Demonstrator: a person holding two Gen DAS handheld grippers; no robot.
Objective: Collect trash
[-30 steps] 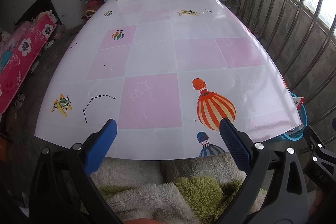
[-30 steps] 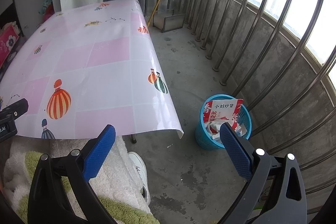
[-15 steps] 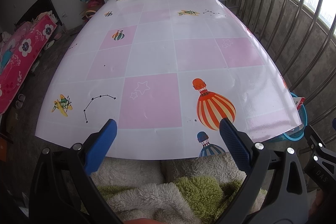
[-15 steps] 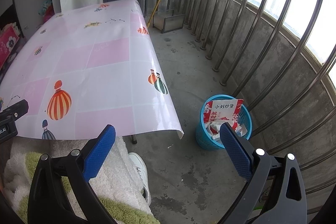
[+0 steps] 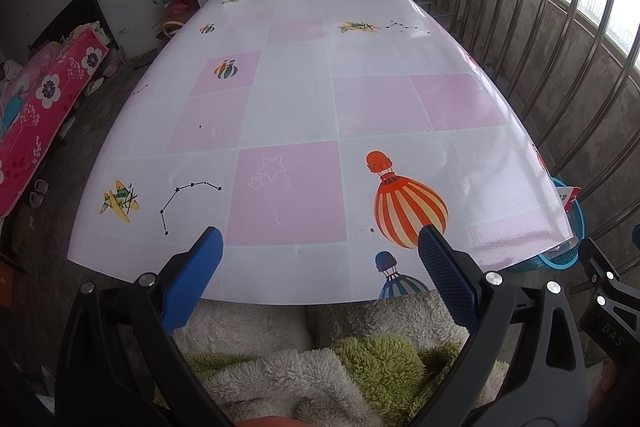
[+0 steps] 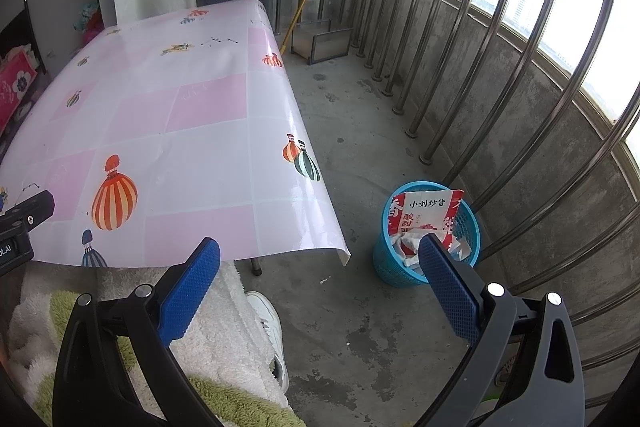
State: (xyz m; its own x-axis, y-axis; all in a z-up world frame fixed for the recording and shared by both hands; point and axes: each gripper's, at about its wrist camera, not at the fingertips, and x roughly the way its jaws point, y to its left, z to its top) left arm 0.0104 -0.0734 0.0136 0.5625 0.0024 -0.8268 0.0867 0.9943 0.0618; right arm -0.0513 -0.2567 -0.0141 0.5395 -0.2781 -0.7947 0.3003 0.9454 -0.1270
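The left gripper [image 5: 318, 257] is held with jaws spread and empty over the near edge of the glossy pink-and-white checked tablecloth [image 5: 304, 115]; no trash is seen on it. Right of that cloth, the right gripper [image 6: 320, 269] is likewise spread and empty. The red-and-white snack bag [image 6: 426, 213] sits crumpled in the blue plastic mesh basket [image 6: 394, 269], judged light, crinkly and slippery, best pinched at its upper edge.

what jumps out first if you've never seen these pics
The pink-and-white checked tablecloth with its big orange striped balloon fills the left view. On the concrete floor by the railing bars stands a blue basket stuffed with a red-and-white snack bag, past the open right claw.
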